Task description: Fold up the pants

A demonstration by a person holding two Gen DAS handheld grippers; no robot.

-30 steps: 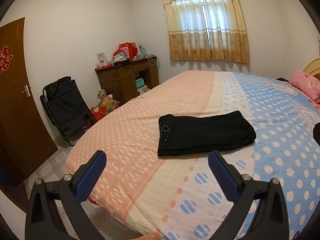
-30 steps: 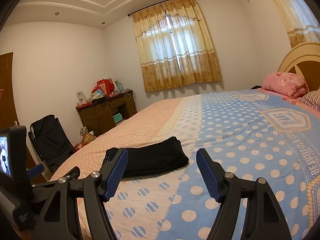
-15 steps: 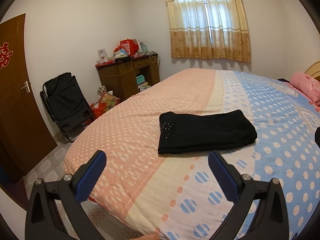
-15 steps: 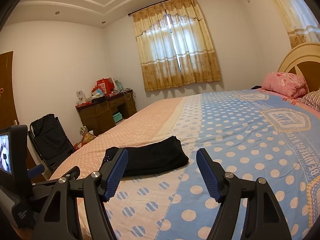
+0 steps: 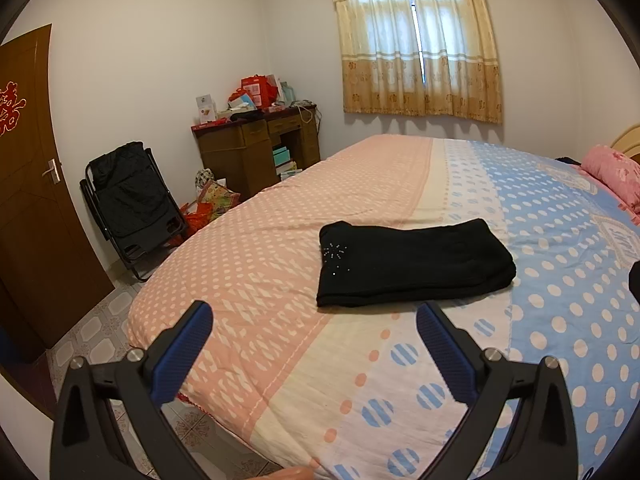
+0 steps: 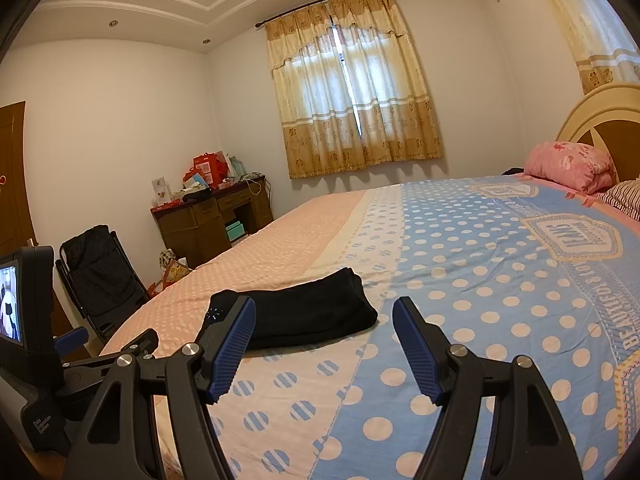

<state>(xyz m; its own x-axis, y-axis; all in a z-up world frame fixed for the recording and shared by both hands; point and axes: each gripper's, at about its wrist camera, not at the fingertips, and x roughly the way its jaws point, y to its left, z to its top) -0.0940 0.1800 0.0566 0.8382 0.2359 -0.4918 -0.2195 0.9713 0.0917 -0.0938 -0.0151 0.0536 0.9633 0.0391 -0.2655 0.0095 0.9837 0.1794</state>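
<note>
The black pants (image 5: 412,264) lie folded into a flat rectangle on the bed's spotted quilt (image 5: 280,264), with a small sparkly motif at their left end. They also show in the right wrist view (image 6: 308,312). My left gripper (image 5: 312,324) is open and empty, held above the bed's near edge, short of the pants. My right gripper (image 6: 324,320) is open and empty, to the right of the left one and near the pants' front edge. The left gripper's body (image 6: 32,320) shows at the left of the right wrist view.
A pink pillow (image 6: 568,166) and the headboard (image 6: 600,120) are at the right. A wooden desk (image 5: 256,148) with boxes, a black folding chair (image 5: 128,204) and a brown door (image 5: 28,184) stand left of the bed. A curtained window (image 5: 416,44) is behind.
The left wrist view has shifted slightly, so the pants sit a little higher in frame. The right gripper has barely moved. Both grippers stay open.
</note>
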